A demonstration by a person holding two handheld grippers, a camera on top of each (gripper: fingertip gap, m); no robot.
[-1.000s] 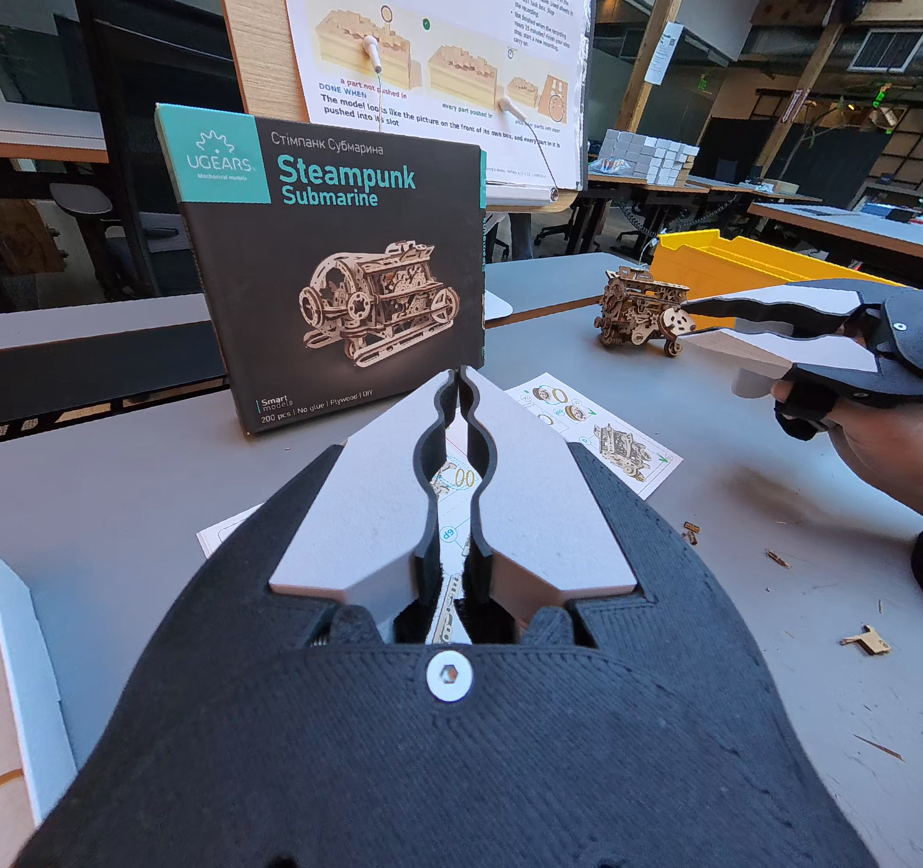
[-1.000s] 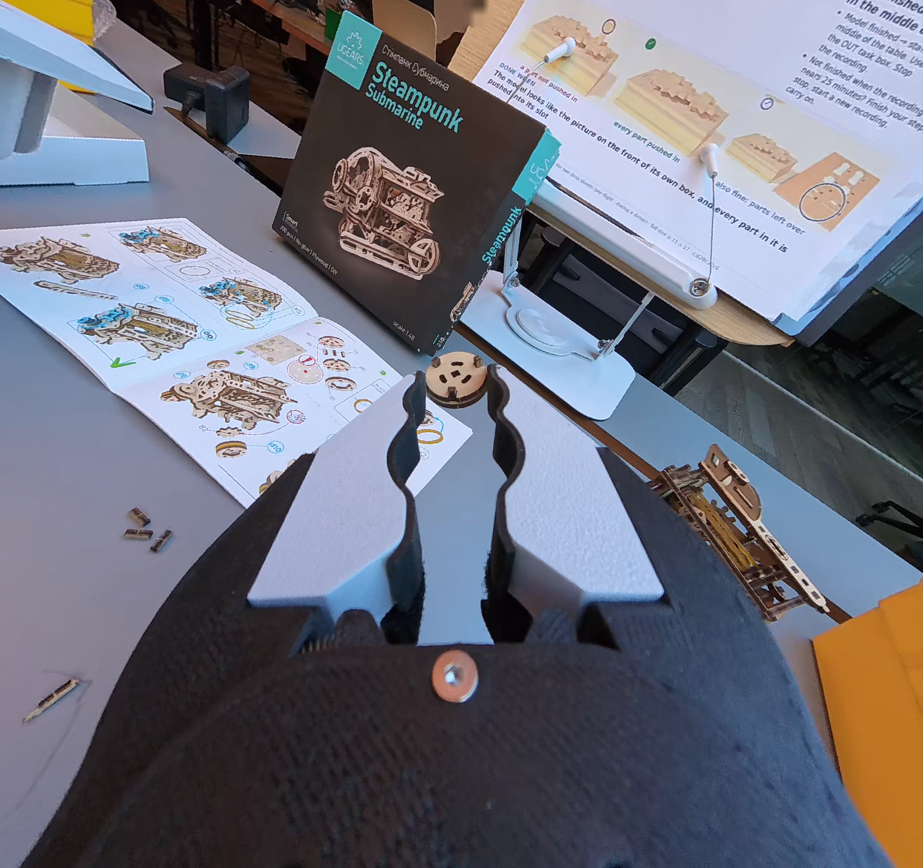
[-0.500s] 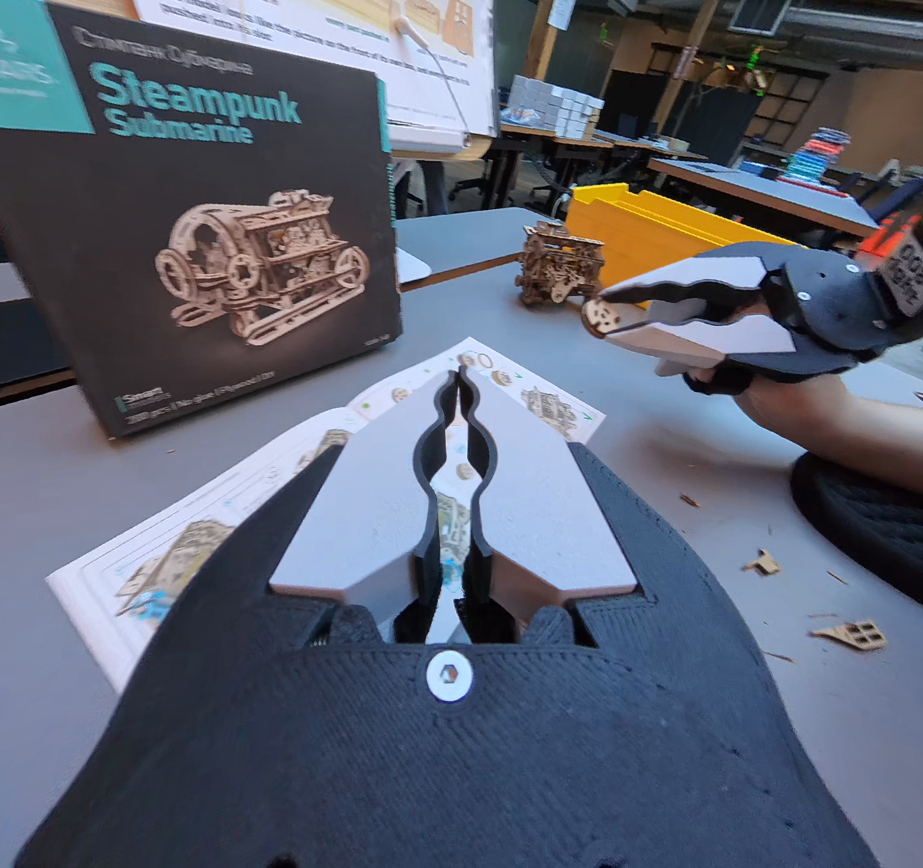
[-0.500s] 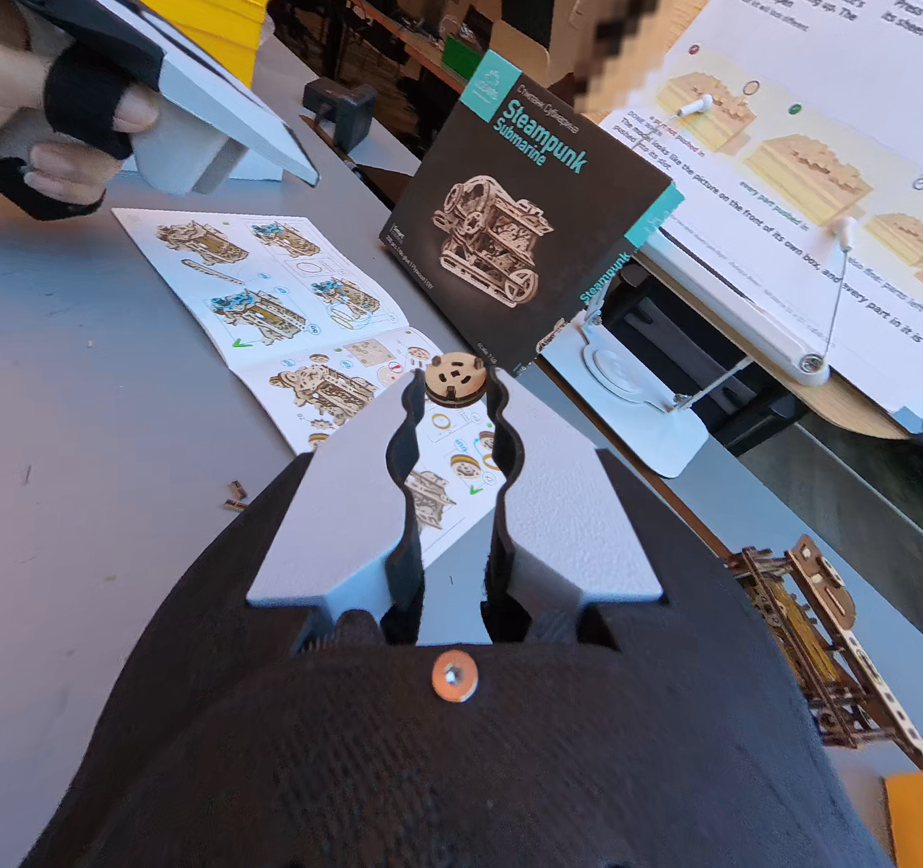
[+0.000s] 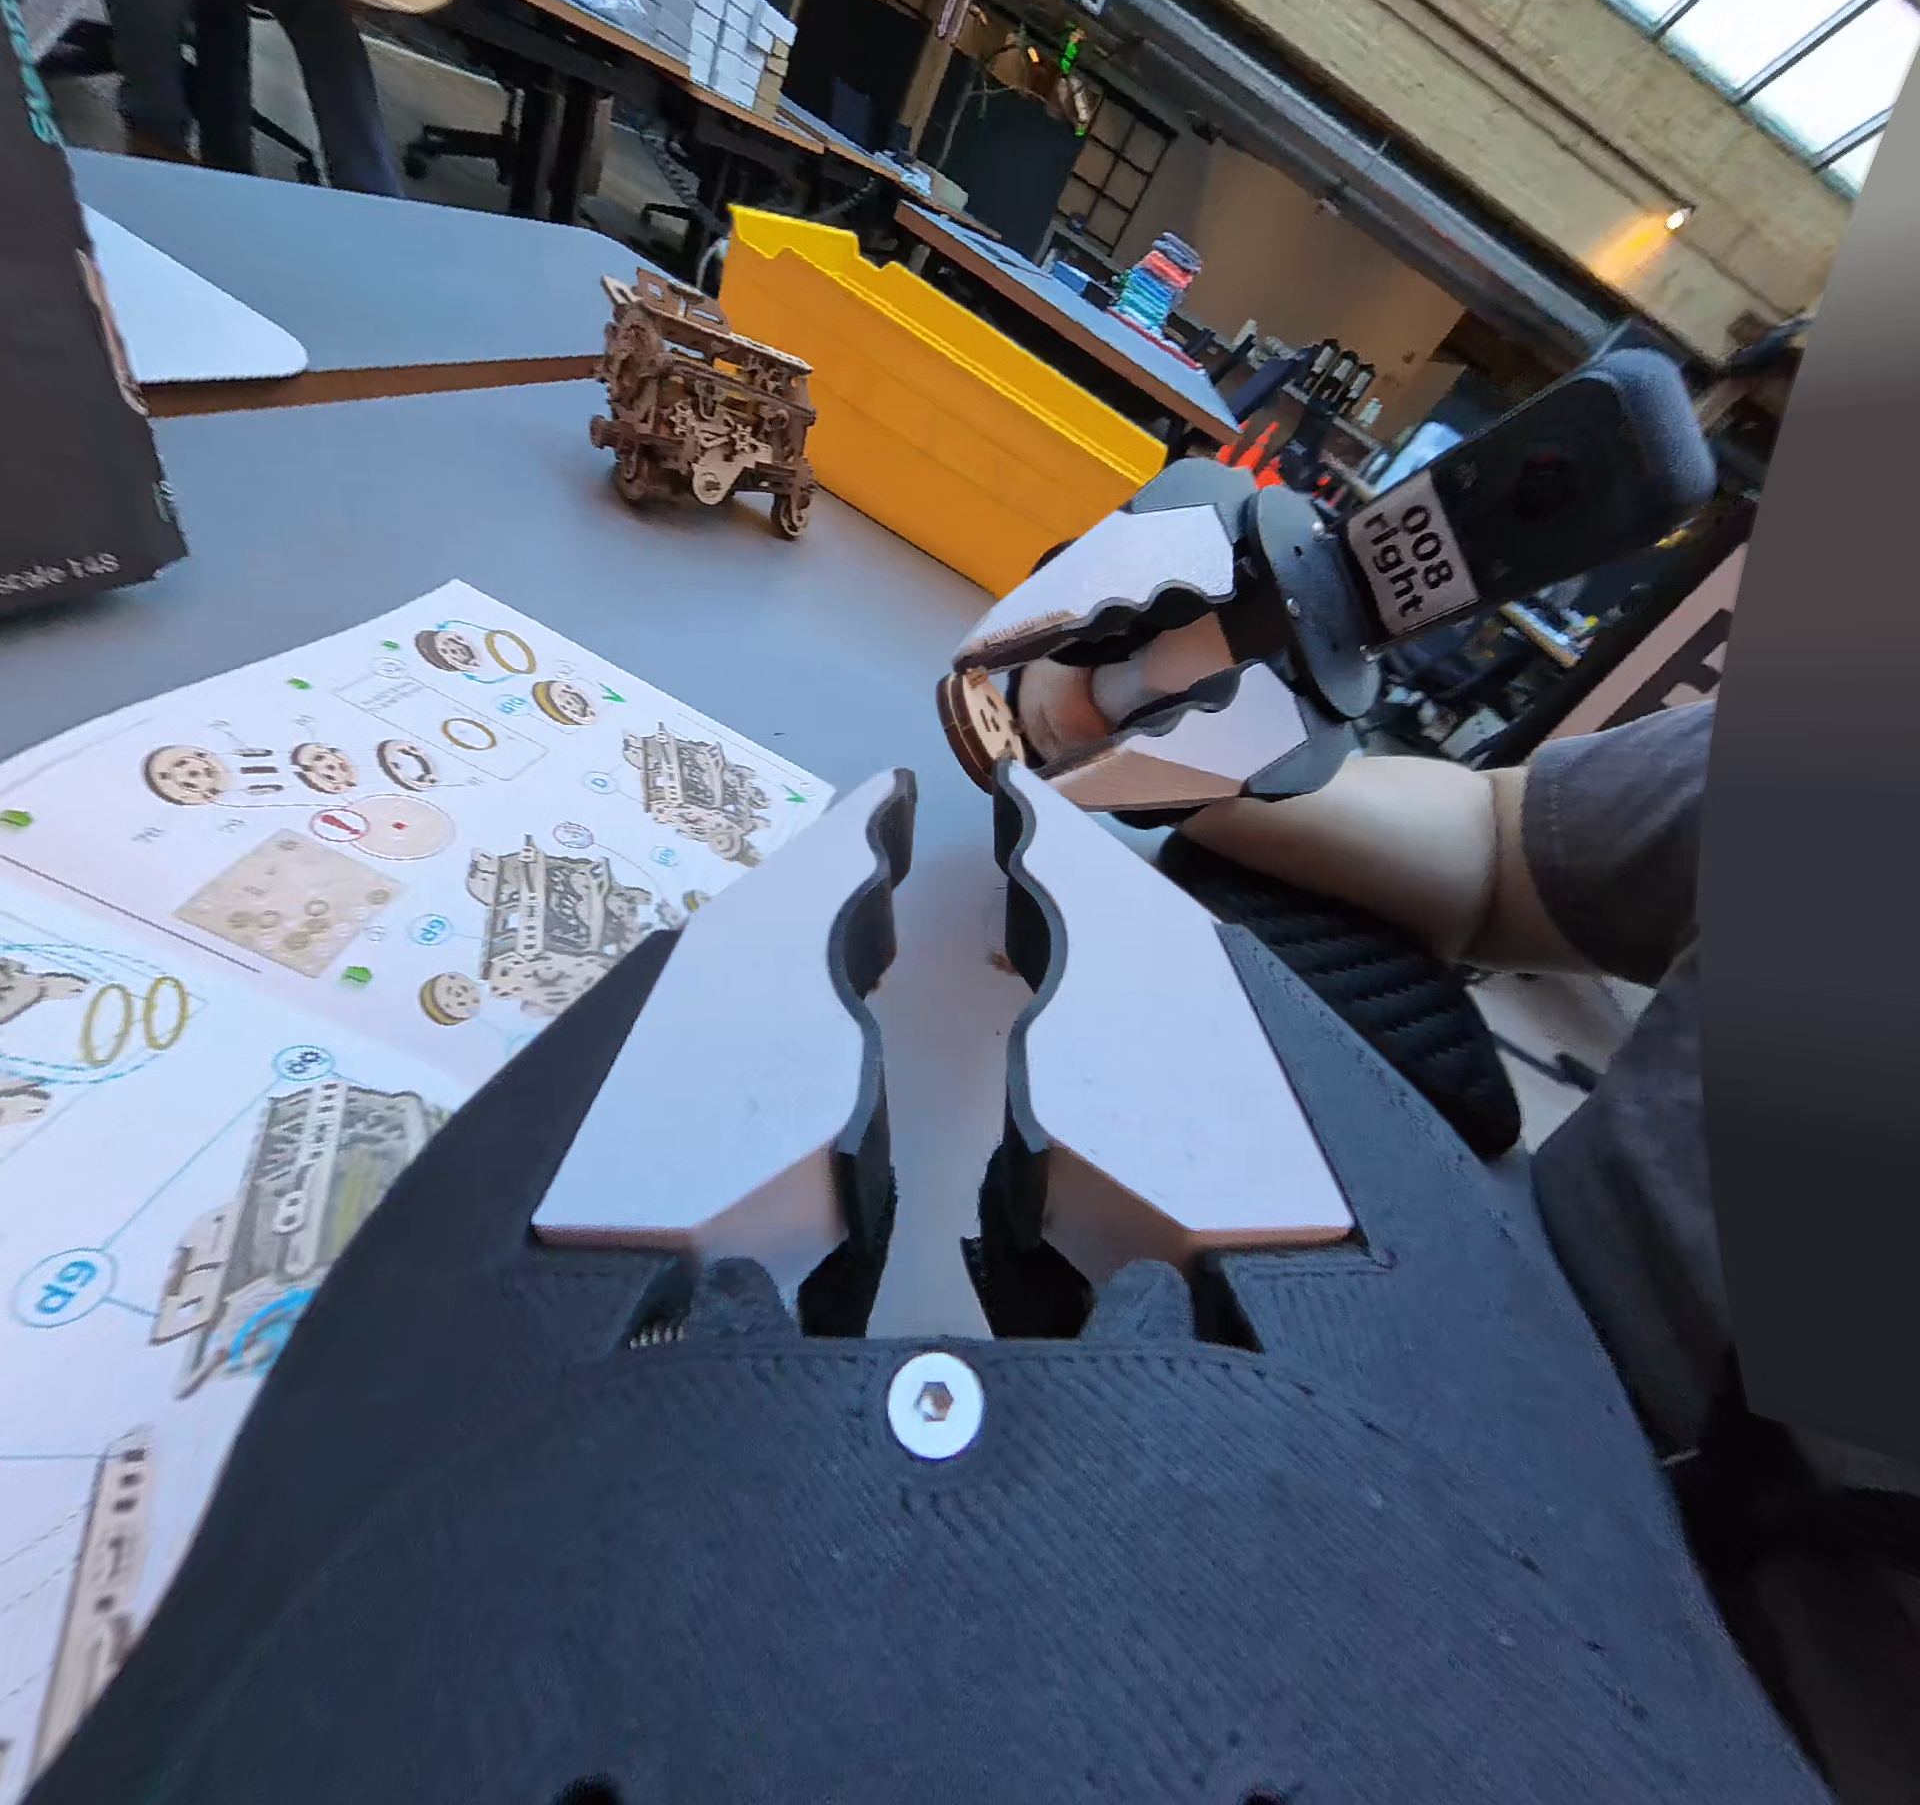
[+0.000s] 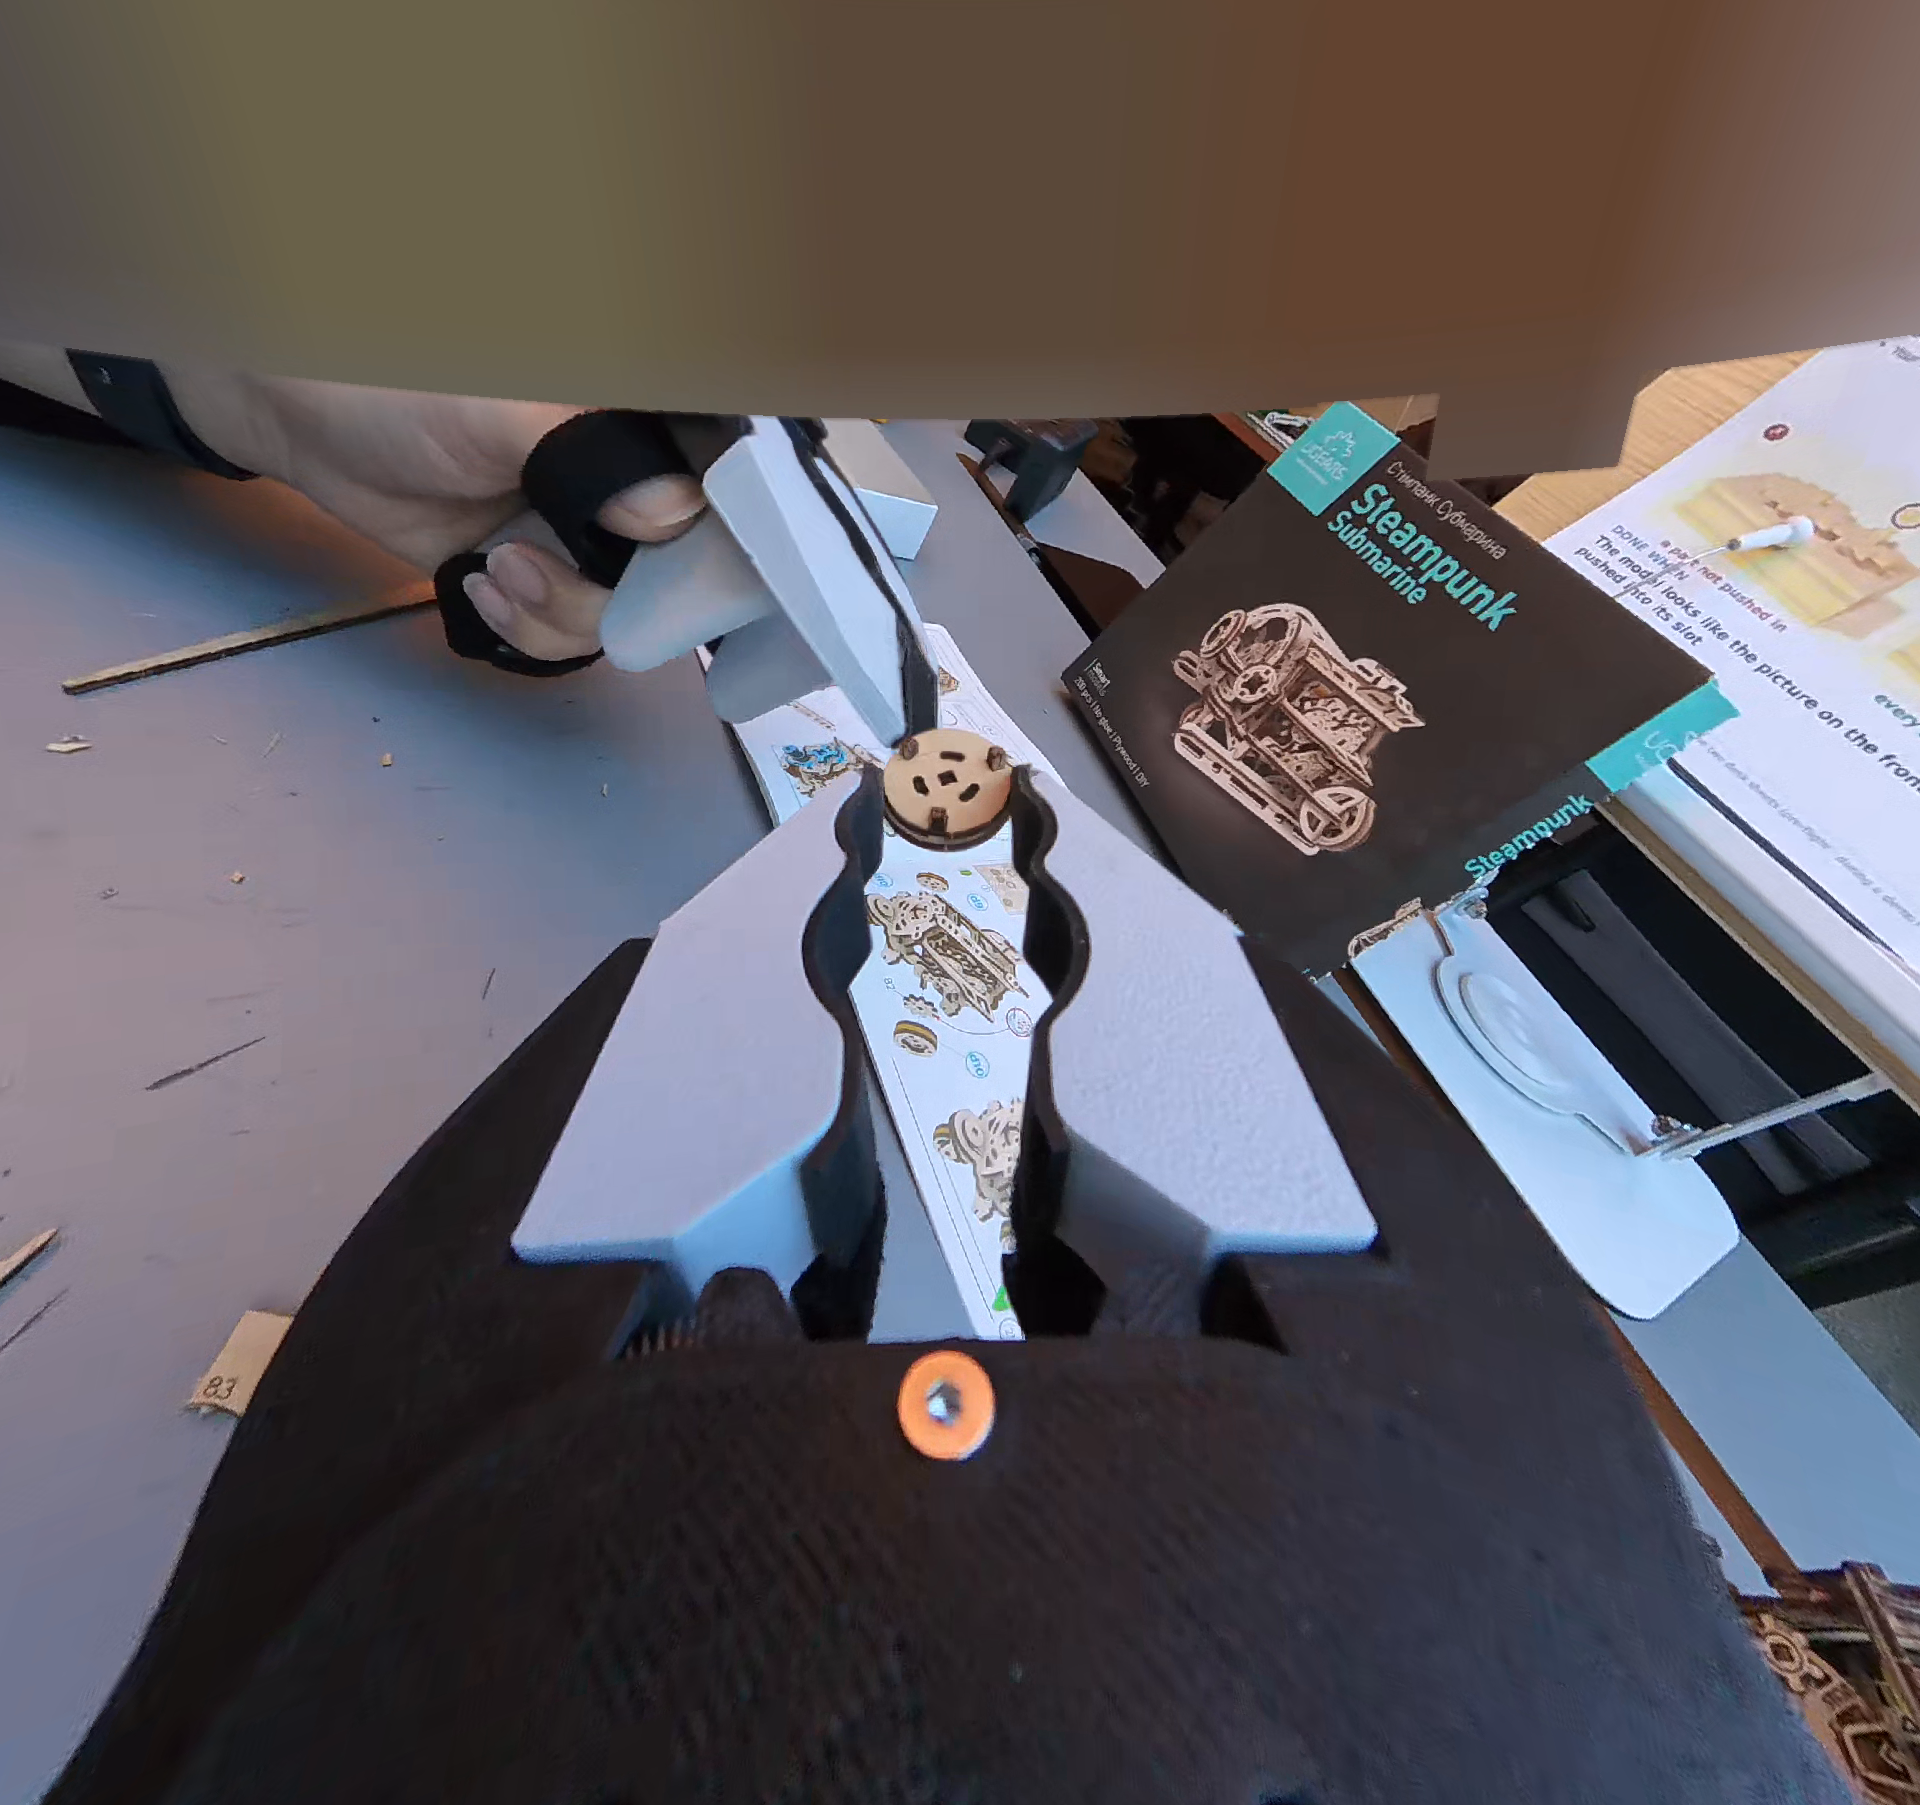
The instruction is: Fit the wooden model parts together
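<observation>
At the centre of the right wrist view, the right hand-held gripper (image 6: 948, 799) is clamped on a small round wooden disc with dark slots and pegs (image 6: 945, 791), pinched at the very fingertips. And here's the change: a second ago the two tools were well apart, now the left hand-held gripper (image 5: 954, 787) has swung across, and its jaws, shut before, stand parted with nothing between them. In the left wrist view the disc (image 5: 979, 729) sits just beyond the left tool's right fingertip, right of centre in the frame. That reads like a handover or a two-handed regrip being set up, so the piece can be turned or steadied before it goes onto the model.

The half-built brown wooden model (image 5: 702, 410) waits at upper centre of the left view, well apart from both tools, beside a yellow plastic bin (image 5: 935, 405). The open white instruction booklet (image 5: 312, 862) lies flat at left on the grey tabletop (image 5: 416, 508), which carries wood slivers and offcuts. The dark model box (image 6: 1340, 716) stands at right in the right view. Behind, a long workshop hall with more benches.
</observation>
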